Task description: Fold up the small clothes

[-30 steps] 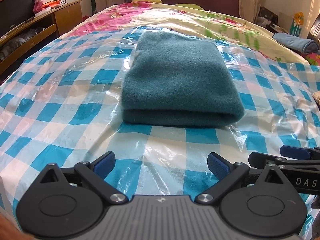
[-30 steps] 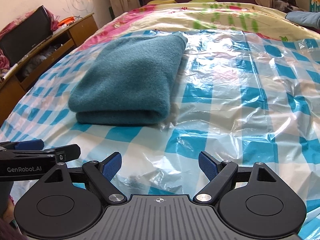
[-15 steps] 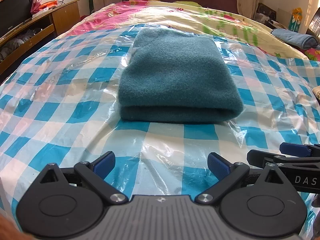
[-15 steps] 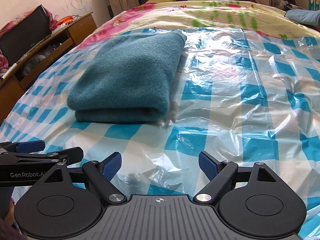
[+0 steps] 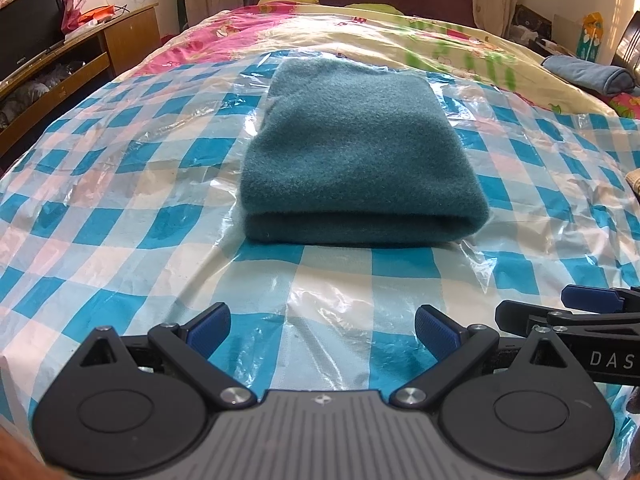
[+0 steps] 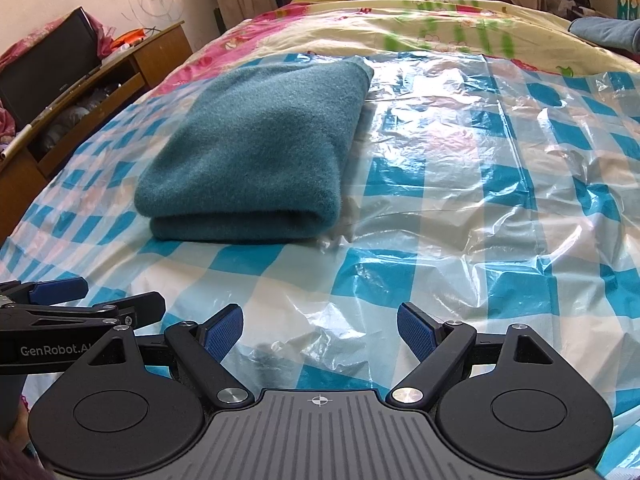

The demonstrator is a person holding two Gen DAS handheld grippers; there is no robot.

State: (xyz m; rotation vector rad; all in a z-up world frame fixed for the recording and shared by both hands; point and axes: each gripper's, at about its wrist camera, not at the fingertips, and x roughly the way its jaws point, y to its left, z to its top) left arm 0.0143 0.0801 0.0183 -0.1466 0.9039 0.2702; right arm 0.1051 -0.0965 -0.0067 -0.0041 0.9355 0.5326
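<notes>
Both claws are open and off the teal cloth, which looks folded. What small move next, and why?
Probably hold both claws back and call this piece done. The teal cloth lies as a neat folded rectangle on the checkered plastic sheet, with its rounded fold edge facing the claws. The left claw and right claw are open, empty and short of it, so there seems nothing left to grip.

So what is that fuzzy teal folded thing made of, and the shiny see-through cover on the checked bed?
The folded teal cloth looks like fleece or soft knit: a matte, napped surface with fuzzy edges. The clear sheet over the blue-and-white checked cloth looks like thin plastic film: it is glossy, wrinkled, and the checks show through. Exact fibres cannot be told.
</notes>
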